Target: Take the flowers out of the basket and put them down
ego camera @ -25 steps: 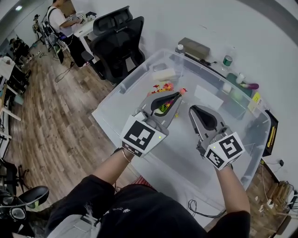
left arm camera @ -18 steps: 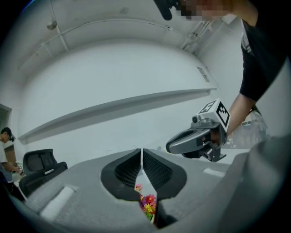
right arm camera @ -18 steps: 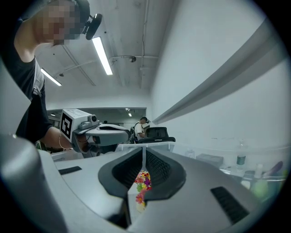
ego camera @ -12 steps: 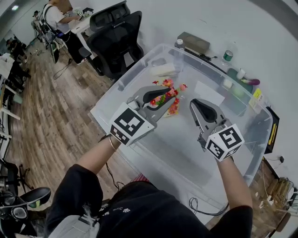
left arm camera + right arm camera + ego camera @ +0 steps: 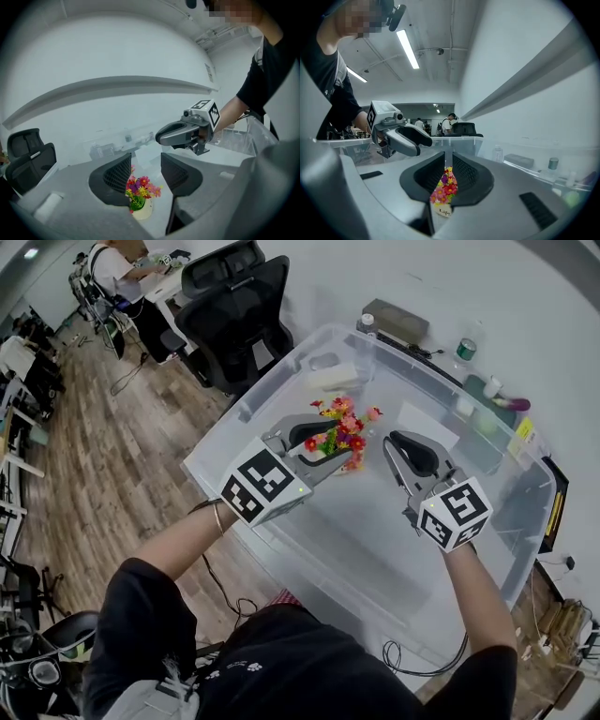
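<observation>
Evidently set down: flowers (image 5: pixel 342 430) stood upright on the bin (image 5: pixel 217 442) floor. Left gripper (image 5: pixel 143 173) — jaws had just been opening, half-wide around them, not touching; judged a release. Right gripper (image 5: pixel 445 174) — just eased open to a slit, empty, idle inside the bin.

L gripper (image 5: pixel 339 442) jaws just opened, flowers (image 5: pixel 349 422) betw. them, in clear bin (image 5: pixel 251 405)
</observation>
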{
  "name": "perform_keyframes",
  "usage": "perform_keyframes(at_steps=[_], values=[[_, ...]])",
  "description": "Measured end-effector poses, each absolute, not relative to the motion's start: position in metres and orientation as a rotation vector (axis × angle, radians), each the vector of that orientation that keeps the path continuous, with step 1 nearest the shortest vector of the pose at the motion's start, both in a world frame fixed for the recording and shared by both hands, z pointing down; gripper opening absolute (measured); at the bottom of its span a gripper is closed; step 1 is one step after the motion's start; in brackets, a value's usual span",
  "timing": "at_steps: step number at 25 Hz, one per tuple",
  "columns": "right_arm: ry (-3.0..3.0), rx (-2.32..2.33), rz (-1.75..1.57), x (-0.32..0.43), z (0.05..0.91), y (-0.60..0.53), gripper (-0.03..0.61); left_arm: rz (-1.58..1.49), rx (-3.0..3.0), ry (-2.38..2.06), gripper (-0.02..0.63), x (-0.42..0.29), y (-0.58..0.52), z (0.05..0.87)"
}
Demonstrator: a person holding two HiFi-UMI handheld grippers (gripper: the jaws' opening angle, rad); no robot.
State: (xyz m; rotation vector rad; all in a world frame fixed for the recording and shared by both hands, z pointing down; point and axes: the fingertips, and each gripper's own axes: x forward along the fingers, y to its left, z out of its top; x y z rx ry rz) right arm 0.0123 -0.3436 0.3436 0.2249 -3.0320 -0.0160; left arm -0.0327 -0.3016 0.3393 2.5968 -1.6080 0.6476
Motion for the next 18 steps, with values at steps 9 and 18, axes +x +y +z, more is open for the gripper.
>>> perform_keyframes(at_steps=[9, 18], values=[[-3.007, 0.172, -0.009, 0.006, 0.360, -0.351, 0.094, 0.805, 2.498, -1.485, 0.235, -0.031, -0.310, 0.366], [-2.974, 0.120, -0.013, -0.003, 0.377, -0.359, 0.124, 0.908, 2.379, -1.426, 0.261, -0.045, -0.312, 0.398]])
